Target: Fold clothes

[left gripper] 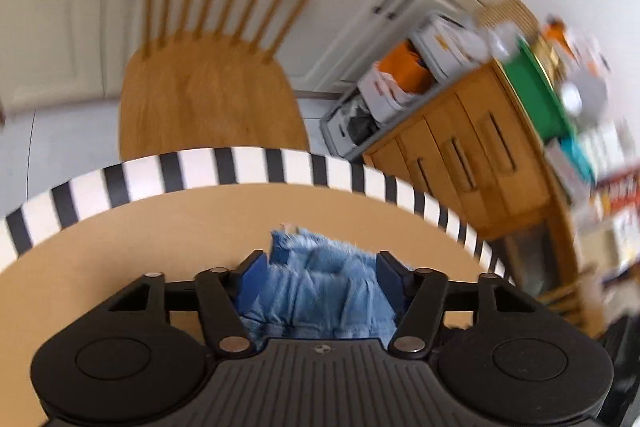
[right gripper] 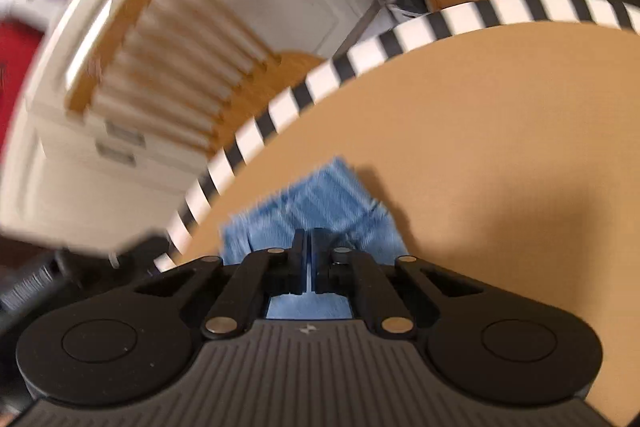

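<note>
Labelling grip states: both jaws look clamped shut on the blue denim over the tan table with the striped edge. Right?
Not quite. Only the right gripper has its jaws closed on the blue denim, per the right wrist view. The left wrist view shows the left gripper with jaws spread wide, denim bunched between them. The tan table with its striped edge is correct.

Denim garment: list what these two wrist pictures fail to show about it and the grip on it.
- Left wrist view: the denim garment runs under the left gripper body; its near part and full shape are hidden. The open fingers flank it; contact unclear.
- Right wrist view: the right gripper covers the garment's near part; motion blur smears its edges. Whether the shut fingers pinch cloth is unclear.
- Both views: which garment this is, and how far folded, cannot be told.
</note>
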Demonstrator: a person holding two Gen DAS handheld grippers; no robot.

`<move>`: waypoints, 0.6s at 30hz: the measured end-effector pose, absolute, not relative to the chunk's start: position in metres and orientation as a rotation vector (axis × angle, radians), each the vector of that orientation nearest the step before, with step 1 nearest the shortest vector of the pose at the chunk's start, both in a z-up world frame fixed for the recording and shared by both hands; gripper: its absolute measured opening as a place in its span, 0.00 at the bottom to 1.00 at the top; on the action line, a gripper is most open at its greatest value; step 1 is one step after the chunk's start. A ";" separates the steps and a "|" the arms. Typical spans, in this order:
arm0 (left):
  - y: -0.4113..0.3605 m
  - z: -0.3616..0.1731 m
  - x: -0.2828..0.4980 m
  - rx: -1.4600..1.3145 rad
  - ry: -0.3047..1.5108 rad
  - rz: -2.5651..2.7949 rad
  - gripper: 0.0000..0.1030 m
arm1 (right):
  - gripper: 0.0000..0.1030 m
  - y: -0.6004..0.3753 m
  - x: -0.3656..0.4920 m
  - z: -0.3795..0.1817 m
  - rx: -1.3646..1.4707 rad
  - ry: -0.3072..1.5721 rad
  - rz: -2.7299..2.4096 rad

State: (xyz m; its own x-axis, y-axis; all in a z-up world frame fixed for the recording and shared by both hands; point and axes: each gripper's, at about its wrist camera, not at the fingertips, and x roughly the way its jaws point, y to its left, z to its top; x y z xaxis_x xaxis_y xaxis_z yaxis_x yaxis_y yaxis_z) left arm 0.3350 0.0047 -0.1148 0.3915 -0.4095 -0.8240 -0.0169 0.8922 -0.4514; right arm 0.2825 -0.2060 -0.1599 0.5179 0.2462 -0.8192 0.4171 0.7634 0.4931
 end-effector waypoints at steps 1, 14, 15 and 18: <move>-0.002 -0.115 0.331 -0.379 1.134 -0.268 0.47 | 0.01 -0.202 0.280 -0.160 0.708 1.037 -0.113; -0.022 -0.044 0.178 -0.123 1.040 -0.379 0.51 | 0.44 -0.164 0.111 -0.060 0.412 0.889 0.071; -0.019 -0.042 0.161 -0.137 1.047 -0.380 0.51 | 0.45 -0.159 0.092 -0.056 0.388 0.878 0.077; 0.000 -0.043 0.115 -0.203 1.070 -0.370 0.54 | 0.42 -0.150 0.036 -0.057 0.361 0.858 0.074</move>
State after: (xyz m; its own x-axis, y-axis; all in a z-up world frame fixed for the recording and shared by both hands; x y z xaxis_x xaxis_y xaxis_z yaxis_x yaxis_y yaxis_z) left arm 0.1148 -0.0004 -0.0430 0.4264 -0.3905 -0.8159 0.1963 0.9205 -0.3380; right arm 0.0364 -0.1502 -0.0572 0.6556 0.2073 -0.7261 0.0803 0.9370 0.3399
